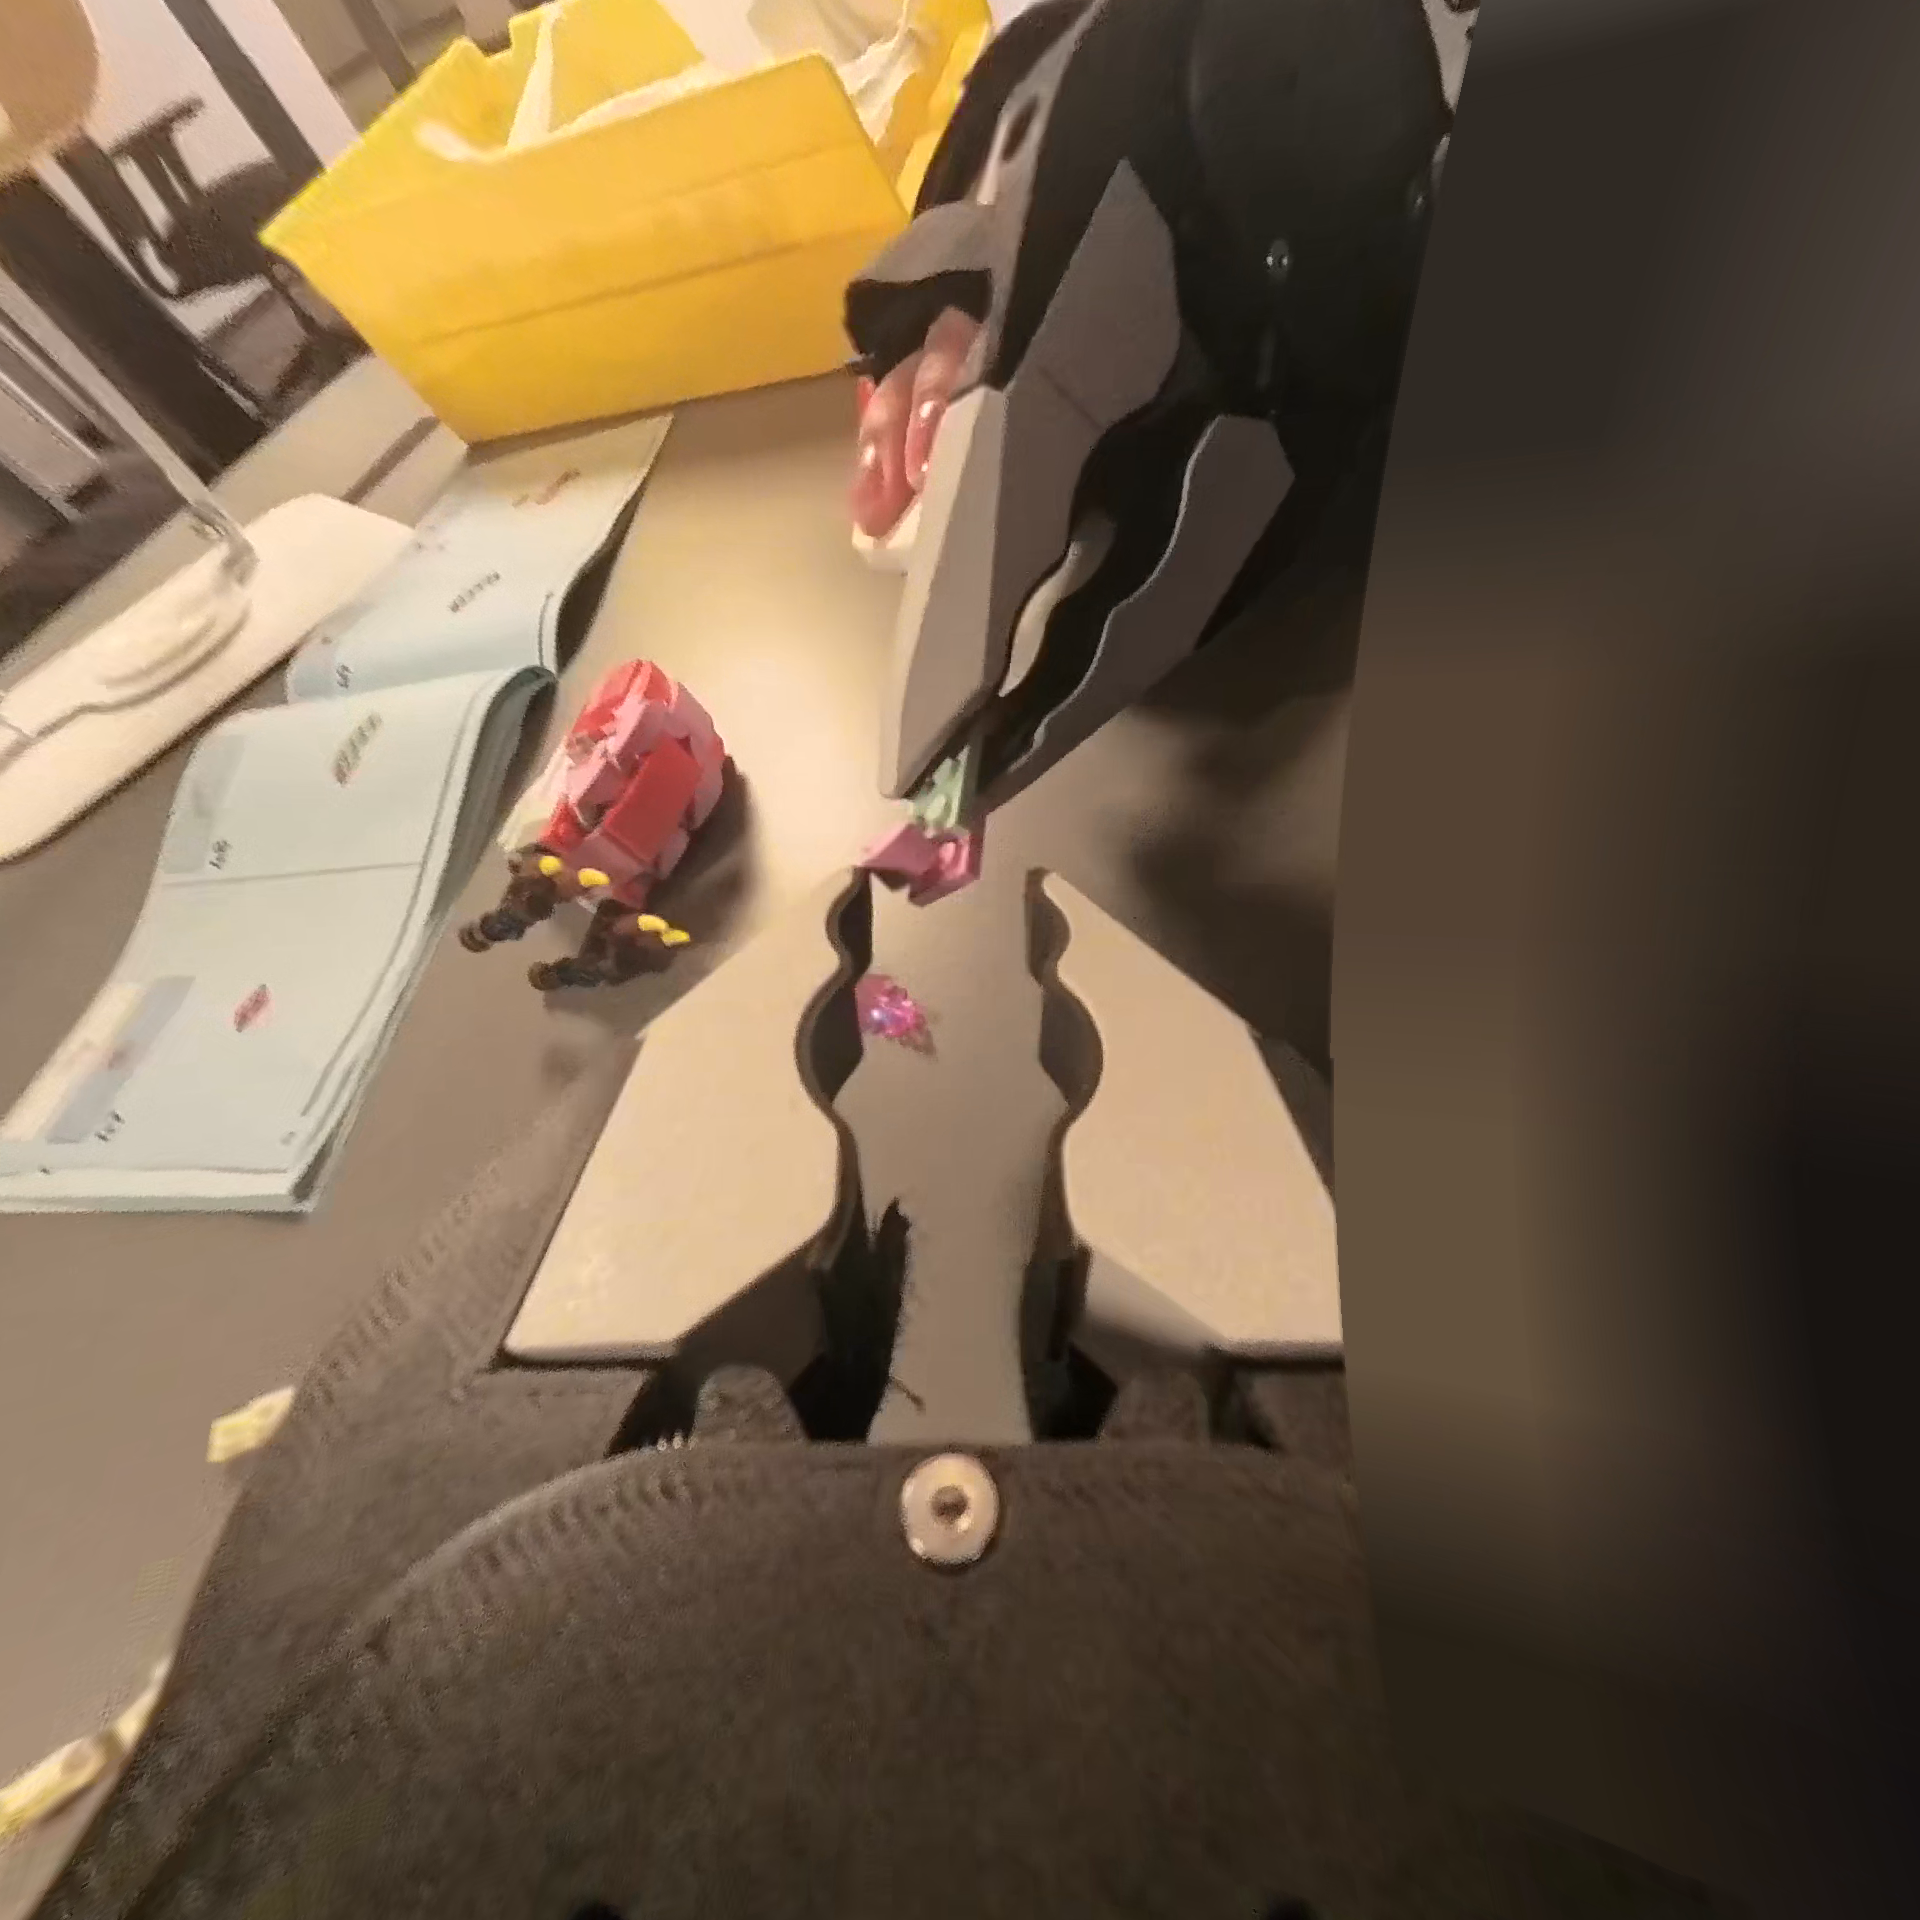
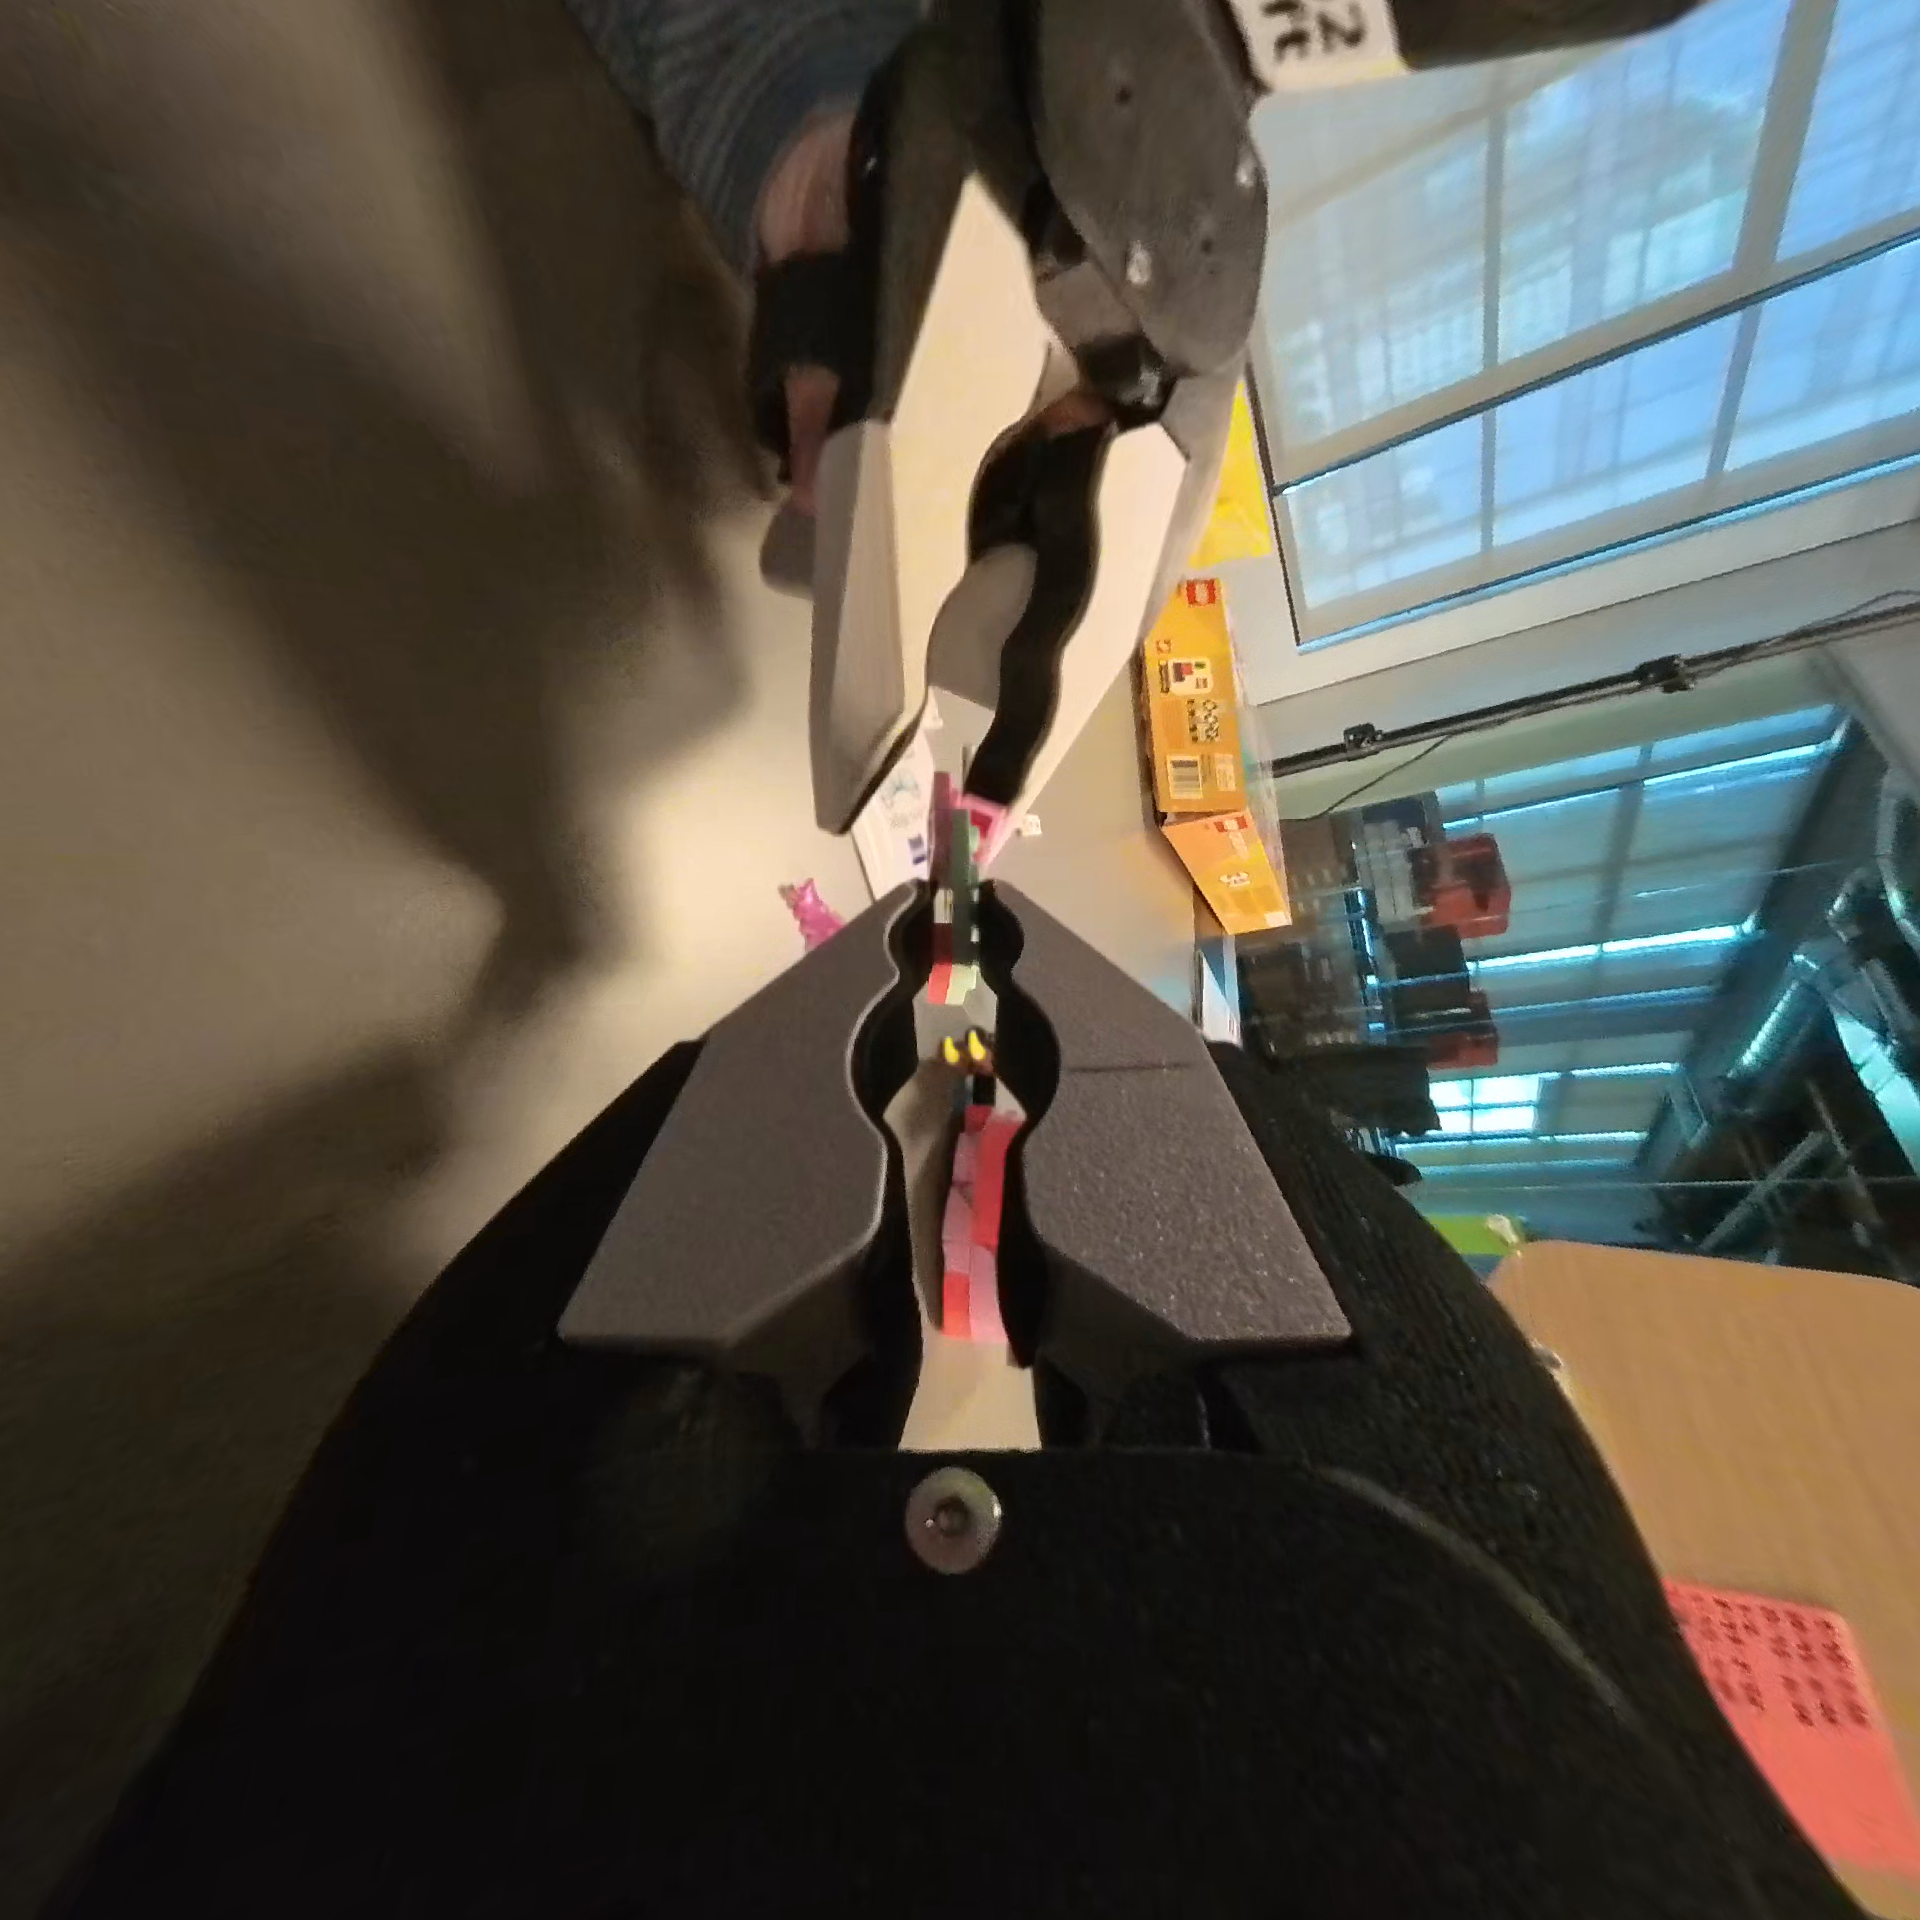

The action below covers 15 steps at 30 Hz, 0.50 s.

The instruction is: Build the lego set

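yellow bin, open booklet, window

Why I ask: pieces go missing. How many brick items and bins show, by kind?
Red-pink brick model: 1
Small pink-green assembly in the right tongs: 1
Loose translucent pink piece: 1
Yellow bin: 1
Total: 4

Workroom or lab, large grid windows, stacked dark storage cases, desk with yellow bin

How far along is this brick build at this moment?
Done: a red-and-pink brick model lies beside the open instruction booklet. In hand: the right gripper clamps a green-and-pink brick piece; the left gripper is open. Left: a pink translucent piece lies loose.
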{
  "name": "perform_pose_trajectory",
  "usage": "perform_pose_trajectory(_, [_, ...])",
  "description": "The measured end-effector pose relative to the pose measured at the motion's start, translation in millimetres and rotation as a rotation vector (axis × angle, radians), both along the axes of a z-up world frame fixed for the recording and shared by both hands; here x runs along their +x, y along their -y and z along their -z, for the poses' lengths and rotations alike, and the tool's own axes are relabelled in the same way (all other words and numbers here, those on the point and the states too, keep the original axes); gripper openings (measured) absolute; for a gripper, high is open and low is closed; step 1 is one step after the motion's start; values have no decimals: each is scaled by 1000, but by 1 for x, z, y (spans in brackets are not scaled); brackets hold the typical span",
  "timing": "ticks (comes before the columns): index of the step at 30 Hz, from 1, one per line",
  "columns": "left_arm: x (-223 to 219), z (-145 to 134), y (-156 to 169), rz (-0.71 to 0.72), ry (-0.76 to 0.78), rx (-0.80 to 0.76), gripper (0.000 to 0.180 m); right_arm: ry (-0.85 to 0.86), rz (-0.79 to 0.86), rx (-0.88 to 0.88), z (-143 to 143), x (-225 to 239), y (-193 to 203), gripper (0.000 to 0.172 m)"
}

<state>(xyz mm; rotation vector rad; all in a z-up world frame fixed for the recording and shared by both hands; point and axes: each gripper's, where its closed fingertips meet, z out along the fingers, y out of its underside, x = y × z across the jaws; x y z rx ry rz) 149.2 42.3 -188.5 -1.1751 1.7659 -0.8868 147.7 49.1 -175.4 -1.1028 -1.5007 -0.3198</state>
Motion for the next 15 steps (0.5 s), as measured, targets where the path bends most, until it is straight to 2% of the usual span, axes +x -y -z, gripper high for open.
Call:
perform_pose_trajectory(1, [0, 0, -1, -11, -12, -35, 28, 21, 6, -1, 3, 2, -1, 6])
perform_pose_trajectory(8, [-10, 14, -8, -141, -141, -236, 27, 187, 19, -26, 29, 8, -3, 6])
perform_pose_trajectory(15, [-25, 25, -19, -392, -199, -363, 33, 218, 12, -99, 41, 10, 0, 6])
